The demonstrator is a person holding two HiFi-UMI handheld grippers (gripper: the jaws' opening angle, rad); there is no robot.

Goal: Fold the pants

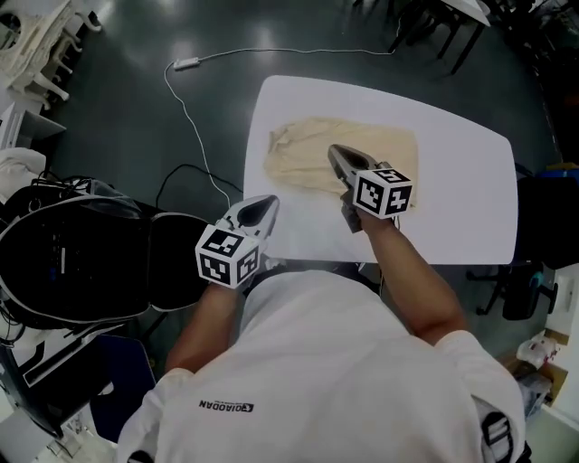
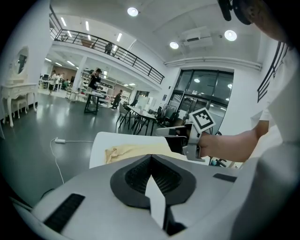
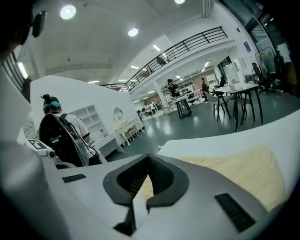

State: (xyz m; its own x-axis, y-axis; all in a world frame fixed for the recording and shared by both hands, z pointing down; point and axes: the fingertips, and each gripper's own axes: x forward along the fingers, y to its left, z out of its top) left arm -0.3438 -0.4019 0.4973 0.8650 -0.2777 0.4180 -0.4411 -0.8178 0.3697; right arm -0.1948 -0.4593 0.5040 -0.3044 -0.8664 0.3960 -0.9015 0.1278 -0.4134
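Observation:
The cream pants point(image 1: 303, 149) lie in a flat folded bundle on the white table point(image 1: 470, 181), towards its far left part. My right gripper point(image 1: 336, 152) hangs over the bundle's middle, shut, with no cloth seen between its jaws. In the right gripper view its jaws point(image 3: 149, 158) meet above the pants point(image 3: 248, 173). My left gripper point(image 1: 270, 202) is at the table's near left edge, short of the pants, shut and holding nothing. The left gripper view shows its closed jaws point(image 2: 150, 158), the pants point(image 2: 133, 151) beyond and the right gripper point(image 2: 163, 131) to the right.
An open black case point(image 1: 81, 262) lies on the floor left of the table. A white cable with an adapter point(image 1: 188, 63) runs across the floor by the far left corner. Dark chairs and tables point(image 1: 434, 27) stand beyond the table.

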